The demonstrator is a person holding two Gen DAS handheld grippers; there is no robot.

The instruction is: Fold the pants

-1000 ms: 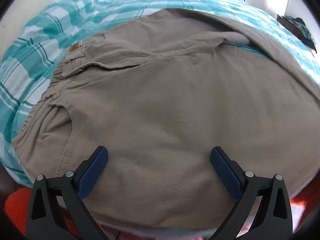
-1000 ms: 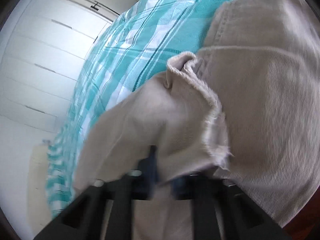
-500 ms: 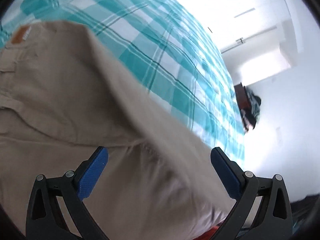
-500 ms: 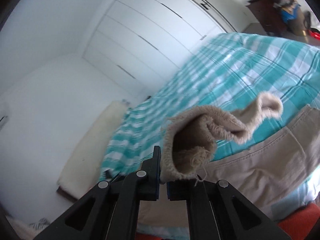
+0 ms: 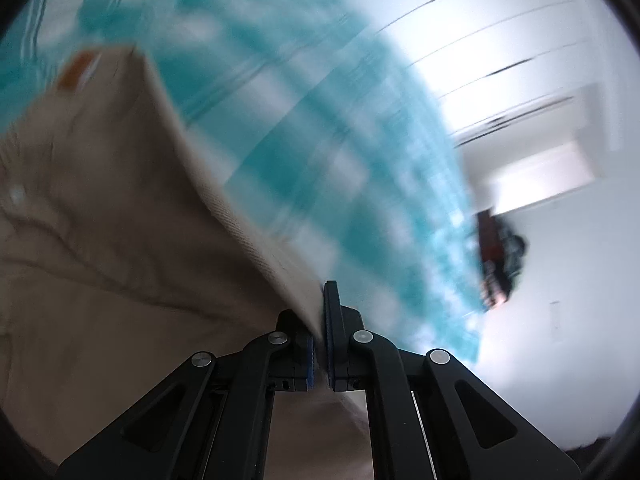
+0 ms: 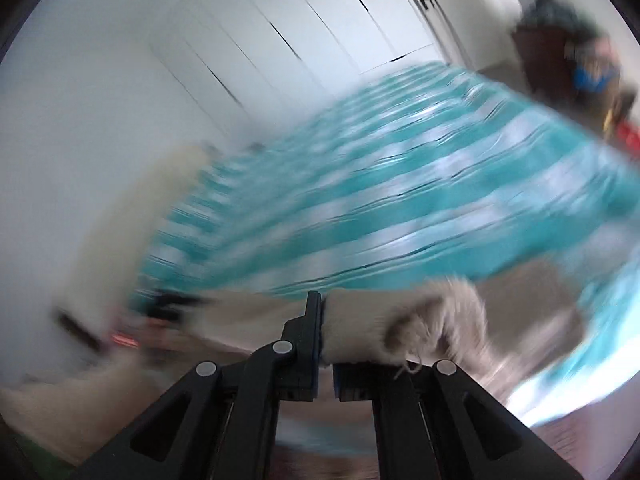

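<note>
I have two grippers at work on one pair of pants [image 5: 104, 240], tan and woven with a fine rib, lying over a bed whose cover [image 5: 304, 128] is a teal and white check. My left gripper [image 5: 319, 344] has just been closing, and its two blue-padded fingers now pinch a fold of the pants' edge between them; the cloth runs up from the jaws in a long taut ridge towards the upper left of that view, where one small orange-brown patch [image 5: 74, 70] sits near the waistband. Below the ridge the fabric hangs in soft creases. My right gripper [image 6: 326, 344] is clenched on the other end of the pants [image 6: 360, 332]: one raw, frayed hem curls out to the right of the jaws, fuzzy with loose threads, one of them dangling. That hem is lifted clear above the cover [image 6: 400, 200], near the cover's nearer edge. Both views are smeared by motion, so finer weave is hard to read. Behind the bed stands a white wardrobe [image 6: 280, 40] with flat panel doors split by thin dark lines, and in the far corner one dark piece of furniture [image 6: 560, 52] carries a blurred heap I cannot make out.
</note>
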